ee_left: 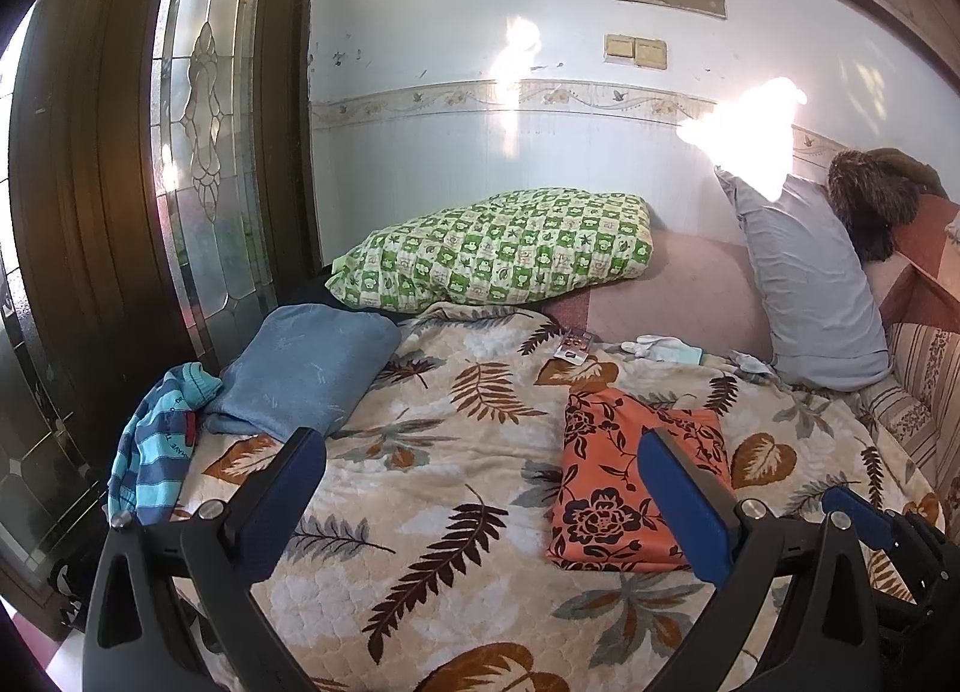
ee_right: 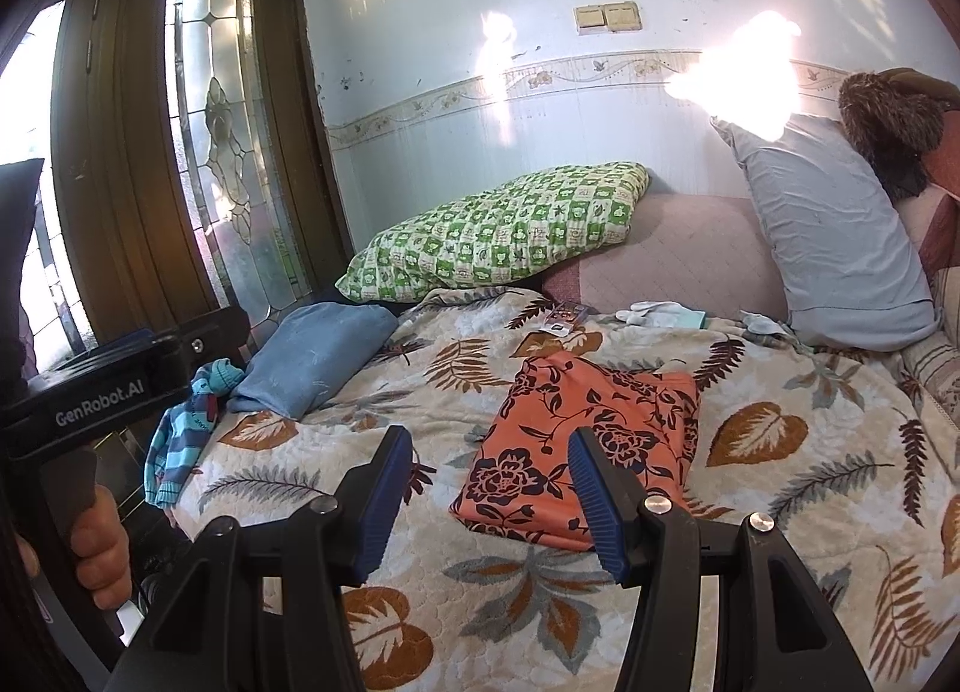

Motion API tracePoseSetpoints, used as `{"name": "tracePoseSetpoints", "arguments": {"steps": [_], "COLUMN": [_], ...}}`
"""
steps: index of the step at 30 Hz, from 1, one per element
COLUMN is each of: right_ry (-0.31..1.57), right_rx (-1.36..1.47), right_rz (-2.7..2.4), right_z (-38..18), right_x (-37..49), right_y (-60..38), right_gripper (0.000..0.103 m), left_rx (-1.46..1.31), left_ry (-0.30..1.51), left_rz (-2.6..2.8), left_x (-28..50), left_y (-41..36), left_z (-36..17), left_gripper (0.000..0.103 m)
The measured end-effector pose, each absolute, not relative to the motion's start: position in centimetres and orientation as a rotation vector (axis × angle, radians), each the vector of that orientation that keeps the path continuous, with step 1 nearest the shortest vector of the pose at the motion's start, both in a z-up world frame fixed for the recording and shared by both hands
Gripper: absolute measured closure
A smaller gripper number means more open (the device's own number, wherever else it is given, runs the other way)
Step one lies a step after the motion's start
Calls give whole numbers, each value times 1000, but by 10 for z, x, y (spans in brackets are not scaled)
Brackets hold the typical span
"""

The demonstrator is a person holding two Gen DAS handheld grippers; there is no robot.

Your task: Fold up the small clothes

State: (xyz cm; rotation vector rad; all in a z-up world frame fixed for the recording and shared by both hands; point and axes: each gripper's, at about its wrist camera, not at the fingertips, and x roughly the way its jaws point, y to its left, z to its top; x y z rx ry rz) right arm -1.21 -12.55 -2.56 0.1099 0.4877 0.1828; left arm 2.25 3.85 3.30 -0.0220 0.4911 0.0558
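Note:
An orange garment with dark flowers (ee_left: pixel 624 476) lies folded flat on the leaf-print blanket (ee_left: pixel 444 452); it also shows in the right wrist view (ee_right: pixel 576 440). A blue striped garment (ee_left: pixel 159 446) lies crumpled at the bed's left edge, also in the right wrist view (ee_right: pixel 186 428). A folded light blue cloth (ee_left: pixel 306 368) sits beside it. My left gripper (ee_left: pixel 480 506) is open and empty, above the blanket left of the orange garment. My right gripper (ee_right: pixel 489 500) is open and empty, just in front of the orange garment's near edge. The left gripper's body (ee_right: pixel 108 386) shows in the right wrist view.
A green checked pillow (ee_left: pixel 498 248) and a grey pillow (ee_left: pixel 804 278) lie at the back against the wall. Small white items (ee_left: pixel 660 347) and a packet (ee_left: pixel 573 345) lie behind the orange garment. A wooden glass-panelled door (ee_left: pixel 198 140) stands at the left.

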Motion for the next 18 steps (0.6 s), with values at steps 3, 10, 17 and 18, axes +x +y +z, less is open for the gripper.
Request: {"name": "tracePoseSetpoints", "arguments": {"steps": [3,10,17,18], "right_ry": [494,501,512,515], "right_rx": [110,116,126,127], "right_rz": [187,193,200,200], "right_z": [-27,-29,-33,-34], "right_x": [-8,3,24,28], "right_y": [-126,-126,-129,-130], "right_gripper": [45,45,45,45], "left_rx": [-22,-39,-65,-70], "left_ry": [491,512,531,533], "left_rz": [59,68,55,56], "left_x": [23,36,54,58], "left_y": [38,37,37,37], "left_z": [33,28,22,21], "left_gripper": [0,0,0,0]}}
